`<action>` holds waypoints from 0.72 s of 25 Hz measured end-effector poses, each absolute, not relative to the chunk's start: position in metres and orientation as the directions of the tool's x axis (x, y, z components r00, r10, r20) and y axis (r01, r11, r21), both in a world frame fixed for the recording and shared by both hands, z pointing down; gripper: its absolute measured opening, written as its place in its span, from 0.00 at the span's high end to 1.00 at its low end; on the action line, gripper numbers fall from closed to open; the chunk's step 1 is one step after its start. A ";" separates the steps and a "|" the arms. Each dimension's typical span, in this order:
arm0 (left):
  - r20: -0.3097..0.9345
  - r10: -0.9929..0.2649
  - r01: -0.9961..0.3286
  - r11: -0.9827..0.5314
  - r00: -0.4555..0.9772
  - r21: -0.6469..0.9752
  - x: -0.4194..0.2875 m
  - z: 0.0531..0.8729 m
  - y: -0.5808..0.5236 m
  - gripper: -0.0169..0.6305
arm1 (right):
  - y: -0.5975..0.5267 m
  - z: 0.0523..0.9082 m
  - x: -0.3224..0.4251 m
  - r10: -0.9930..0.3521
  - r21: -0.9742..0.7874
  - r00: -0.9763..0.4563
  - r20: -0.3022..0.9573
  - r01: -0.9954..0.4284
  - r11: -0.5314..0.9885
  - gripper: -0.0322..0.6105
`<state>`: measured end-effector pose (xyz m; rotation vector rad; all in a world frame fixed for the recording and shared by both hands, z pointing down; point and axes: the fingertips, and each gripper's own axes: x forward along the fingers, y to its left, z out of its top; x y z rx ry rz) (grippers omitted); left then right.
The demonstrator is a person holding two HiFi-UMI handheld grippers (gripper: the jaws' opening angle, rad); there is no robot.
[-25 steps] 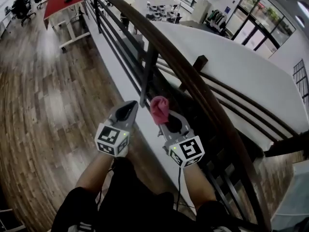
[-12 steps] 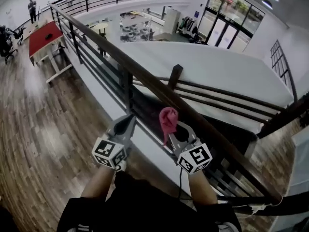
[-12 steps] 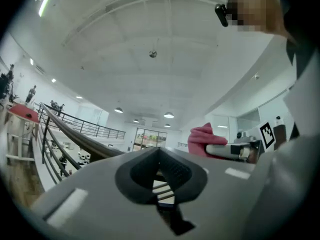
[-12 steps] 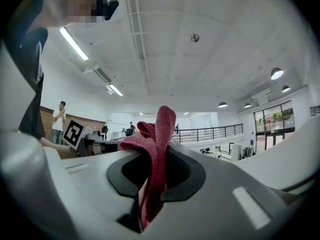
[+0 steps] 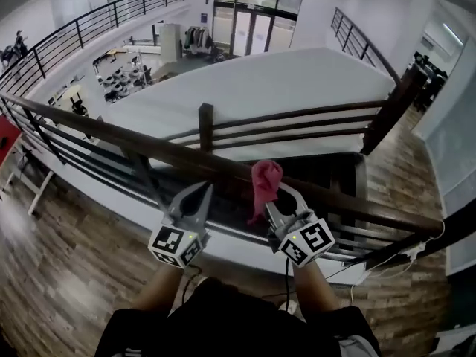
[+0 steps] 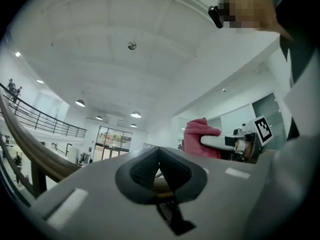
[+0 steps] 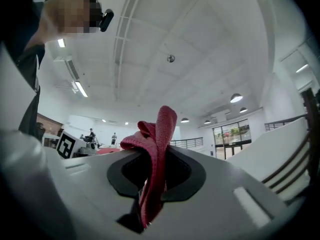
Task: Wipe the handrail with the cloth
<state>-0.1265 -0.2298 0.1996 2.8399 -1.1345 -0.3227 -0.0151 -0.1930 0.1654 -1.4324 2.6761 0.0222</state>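
A dark brown wooden handrail [image 5: 149,151] runs across the head view from left to lower right. My right gripper [image 5: 279,199] is shut on a pink-red cloth [image 5: 264,184], which stands up from the jaws right at the rail's near side; I cannot tell whether it touches the rail. In the right gripper view the cloth [image 7: 157,149] is clamped in the right gripper [image 7: 155,176]. My left gripper [image 5: 202,190] is shut on nothing, just below the rail and left of the cloth. The left gripper view shows the left gripper [image 6: 160,171], the rail [image 6: 30,154] and the cloth [image 6: 200,136].
Black metal bars [image 5: 82,166] run under the handrail. Beyond it are a stairwell with a second railing and post [image 5: 206,121], a white wall [image 5: 282,80] and a lower floor with furniture. Wooden floor [image 5: 59,274] lies under me.
The head view has swung round, so the handrail now runs crosswise in front of both grippers. Both grippers stay shut, the cloth still in the right one, now close against the rail.
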 end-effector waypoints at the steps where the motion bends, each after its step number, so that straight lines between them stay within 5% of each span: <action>1: -0.166 -0.663 -0.648 -0.749 0.730 0.136 -0.122 0.201 -0.236 0.97 | -0.195 0.166 -0.010 -0.850 -0.051 -0.515 -0.113 -0.851 0.522 0.87; 10: -0.145 -0.424 -0.407 -0.904 0.894 0.132 -0.077 0.182 -0.245 0.97 | -0.147 0.141 0.033 -0.972 -0.046 -0.193 -0.138 -0.979 0.201 0.87; 18: -0.176 -0.222 -0.195 -0.968 0.959 0.156 -0.001 0.167 -0.136 0.97 | -0.030 0.150 0.087 -0.993 -0.109 -0.015 -0.121 -0.994 0.028 0.87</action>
